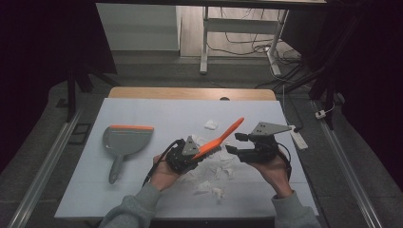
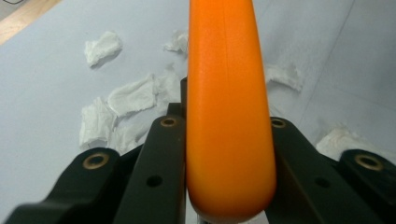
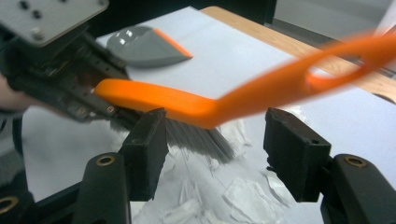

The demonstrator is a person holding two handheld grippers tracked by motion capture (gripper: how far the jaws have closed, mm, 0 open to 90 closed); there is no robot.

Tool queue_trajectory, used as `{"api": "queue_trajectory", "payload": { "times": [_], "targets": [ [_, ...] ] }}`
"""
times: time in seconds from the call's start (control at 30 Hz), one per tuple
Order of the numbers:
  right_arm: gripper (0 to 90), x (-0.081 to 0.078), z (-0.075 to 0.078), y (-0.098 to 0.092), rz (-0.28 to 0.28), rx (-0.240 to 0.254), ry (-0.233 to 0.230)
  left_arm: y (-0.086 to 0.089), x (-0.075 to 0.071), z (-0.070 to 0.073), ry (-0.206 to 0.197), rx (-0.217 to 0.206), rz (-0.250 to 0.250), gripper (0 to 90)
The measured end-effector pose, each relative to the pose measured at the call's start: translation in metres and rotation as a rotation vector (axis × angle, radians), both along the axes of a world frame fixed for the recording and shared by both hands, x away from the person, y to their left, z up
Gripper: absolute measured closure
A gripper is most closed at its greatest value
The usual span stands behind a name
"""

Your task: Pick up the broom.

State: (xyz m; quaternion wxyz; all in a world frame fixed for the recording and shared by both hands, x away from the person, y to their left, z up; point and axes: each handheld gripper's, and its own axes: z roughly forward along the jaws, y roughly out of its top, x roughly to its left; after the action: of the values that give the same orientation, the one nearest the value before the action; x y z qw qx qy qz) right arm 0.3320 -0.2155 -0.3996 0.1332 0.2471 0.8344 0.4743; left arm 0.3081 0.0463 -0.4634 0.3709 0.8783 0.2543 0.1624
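Brush (image 1: 219,140), orange handle w/ grey bristles, held up over mid worktop (image 1: 166,114) by left gripper (image 1: 186,154); jaws pinched on the head end of the orange body, per left gripper view, where it fills the gap between both jaws. Handle sticks out up and to the right, loop end free in the air, prob. so a second grip can take it. Right gripper (image 1: 237,143) just beside, jaws spread, w/ handle crossing beyond the gap and touching neither jaw in right gripper view; looks like a hand-over or re-grip, judged only. Bristles point down toward white paper scraps (image 1: 214,166) strewn below and near the front edge, likely the mess to sweep. Grey dustpan (image 1: 124,142), orange lip, lies flat well apart at left, untouched, prob. waiting for the scraps.
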Motion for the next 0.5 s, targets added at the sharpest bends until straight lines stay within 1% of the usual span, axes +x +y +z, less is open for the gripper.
{"api": "queue_trajectory", "payload": {
  "times": [0.03, 0.07, 0.1, 0.13, 0.17, 0.23, 0.27, 0.3, 0.33, 0.37, 0.4, 0.47, 0.5],
  "targets": [
    [40.4, -0.003, 0.003, 0.001, 0.021, -0.021, -0.014, -0.001, 0.000, 0.000, 0.001, 0.003, -0.004, 78.3],
    [41.2, -0.004, 0.004, 0.002, 0.033, -0.024, -0.024, -0.001, 0.000, 0.000, -0.003, 0.013, -0.004, 78.3],
    [41.2, -0.004, 0.004, 0.002, 0.033, -0.024, -0.024, -0.002, 0.000, 0.001, -0.004, 0.020, -0.006, 78.3],
    [41.4, -0.006, 0.006, 0.002, 0.041, -0.032, -0.033, -0.002, 0.000, 0.000, -0.005, 0.018, -0.005, 78.3],
    [41.2, -0.008, 0.008, 0.004, 0.062, -0.039, -0.043, -0.003, 0.000, 0.000, -0.003, 0.018, -0.008, 78.3],
    [40.6, -0.009, 0.009, 0.005, 0.073, -0.044, -0.045, -0.006, 0.000, 0.001, -0.002, 0.026, -0.019, 78.3],
    [40.3, -0.010, 0.010, 0.008, 0.075, -0.075, -0.056, -0.008, 0.000, 0.001, -0.003, 0.038, -0.029, 78.3],
    [40.0, -0.011, 0.010, 0.009, 0.081, -0.092, -0.060, -0.011, 0.001, 0.001, -0.002, 0.048, -0.040, 78.3],
    [40.0, -0.011, 0.010, 0.009, 0.081, -0.092, -0.060, -0.013, 0.000, 0.001, -0.001, 0.051, -0.047, 78.3],
    [39.8, -0.011, 0.010, 0.010, 0.087, -0.104, -0.064, -0.015, 0.000, 0.001, -0.005, 0.063, -0.059, 78.4],
    [39.0, -0.011, 0.009, 0.012, 0.096, -0.130, -0.069, -0.017, -0.001, 0.002, -0.007, 0.070, -0.067, 78.3],
    [36.4, -0.010, 0.007, 0.014, 0.099, -0.163, -0.063, -0.019, -0.001, 0.002, -0.006, 0.078, -0.088, 78.4],
    [36.4, -0.010, 0.007, 0.014, 0.099, -0.163, -0.063, -0.021, -0.002, 0.002, -0.009, 0.081, -0.096, 78.4]
  ]
}}
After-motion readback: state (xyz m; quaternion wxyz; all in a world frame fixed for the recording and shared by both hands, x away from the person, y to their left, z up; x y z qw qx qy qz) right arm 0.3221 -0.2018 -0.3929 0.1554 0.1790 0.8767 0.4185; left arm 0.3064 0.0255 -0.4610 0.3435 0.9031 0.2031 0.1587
